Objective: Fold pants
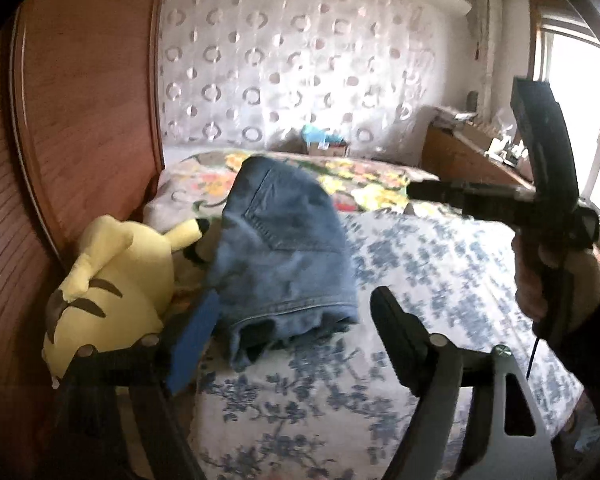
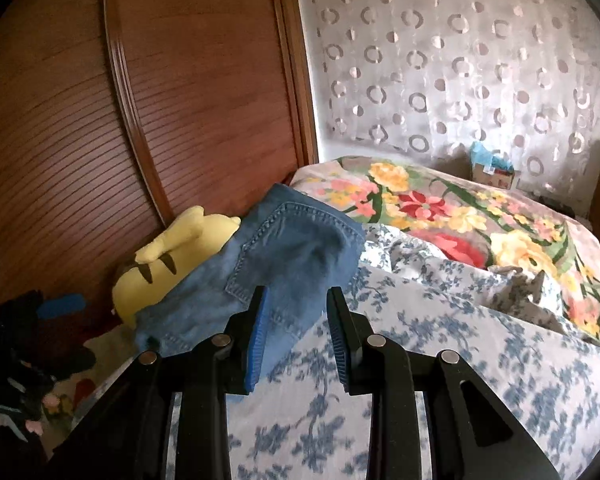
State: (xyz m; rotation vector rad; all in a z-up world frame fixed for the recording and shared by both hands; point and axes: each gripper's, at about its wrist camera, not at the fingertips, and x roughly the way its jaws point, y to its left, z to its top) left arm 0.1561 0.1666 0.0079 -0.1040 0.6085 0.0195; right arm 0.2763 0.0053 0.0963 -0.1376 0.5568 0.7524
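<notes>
Pants point(image 1: 284, 256) are sitting as a folded denim bundle on the blue-flowered bedsheet point(image 1: 440, 280), back pocket facing up, with one side leaning on the yellow plush toy point(image 1: 112, 280) that's lying against the wooden headboard point(image 1: 88, 100).

Left gripper point(image 1: 296, 340) is hanging just in front of the pants with its jaws spread wide and nothing between them. Right gripper point(image 2: 298, 336) is hovering off the pants' other edge, jaws standing partly apart and also empty; from the left wrist camera you can see a hand point(image 1: 556, 280) holding it up well clear of the pants.

So to me the folding looks basically done and this is the letting-go bit. How I'd handle it: pull both grippers straight back from the pants without clipping the open hem at the near end, because loose denim layers are going to slide apart if a pad drags on them. I'd also be checking that lean on the plush toy. The bundle isn't lying flat, so a gentle nudge away from the toy and onto the bedsheet would tidy it up.
</notes>
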